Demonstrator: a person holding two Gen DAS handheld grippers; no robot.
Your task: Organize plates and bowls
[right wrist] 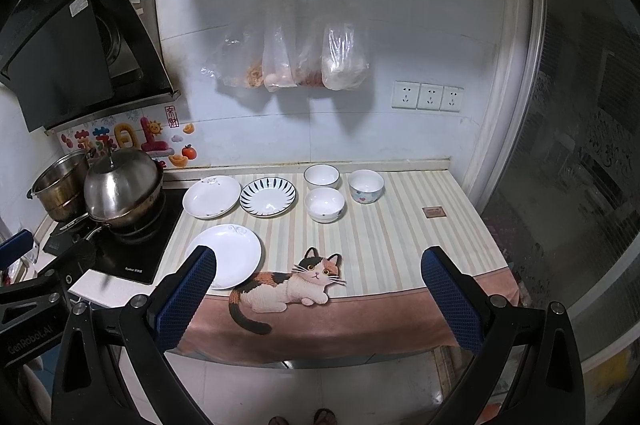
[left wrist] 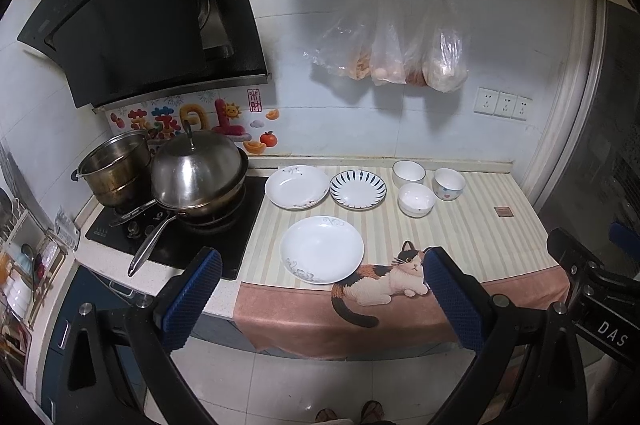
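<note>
I'm watching both wrist cameras facing the back wall from well off the bench (left wrist: 460, 225) edge — left one sitting further left, both sharing the dishes and stove (right wrist: 132, 257).

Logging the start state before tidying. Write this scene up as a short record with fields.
plates: three, all apart: near white plate, far white plate, blue-striped plate
bowls: three, unstacked: back bowl, front bowl, heart bowl
surface: striped cat-print cloth on the counter
left of dishes: lidded wok on the stove
left gripper: fingers open, empty
right gripper: fingers open, empty
stacking: not yet begun
</note>
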